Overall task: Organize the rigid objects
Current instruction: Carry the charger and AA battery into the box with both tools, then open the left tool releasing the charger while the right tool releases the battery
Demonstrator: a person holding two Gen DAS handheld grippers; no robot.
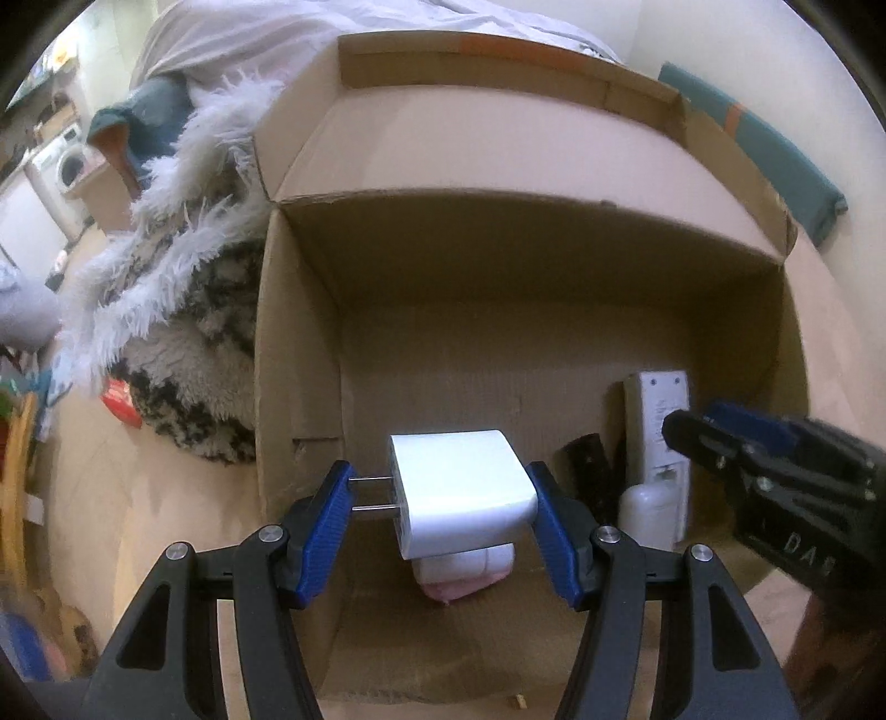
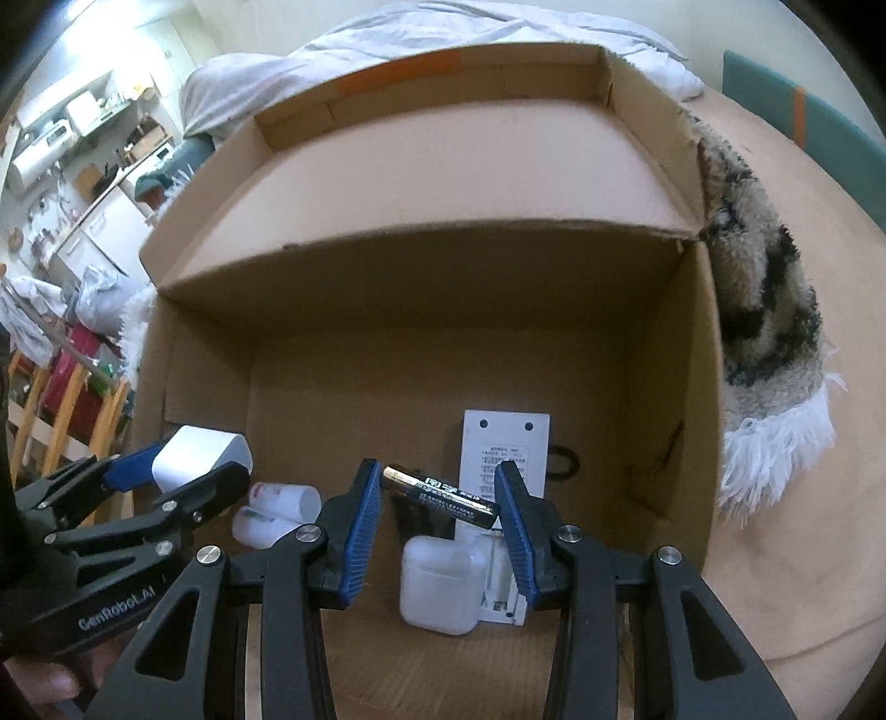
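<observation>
My left gripper (image 1: 443,498) is shut on a white plug charger (image 1: 462,490), its two metal prongs against the left pad, held above the floor of an open cardboard box (image 1: 310,343). My right gripper (image 2: 440,501) is shut on a black and gold battery (image 2: 440,494), gripped end to end over the same box (image 2: 681,387). Below the battery lie a white earbud case (image 2: 440,581) and a flat white device (image 2: 506,443). The left gripper (image 2: 183,471) with the charger (image 2: 199,451) shows at the left of the right wrist view.
Small white and pink rolls (image 1: 462,570) lie on the box floor under the charger. A dark object (image 1: 590,465) leans by the white device (image 1: 656,426). A shaggy patterned rug (image 1: 183,310) lies left of the box, bedding (image 2: 432,27) behind it, and a teal cushion (image 1: 758,144) at far right.
</observation>
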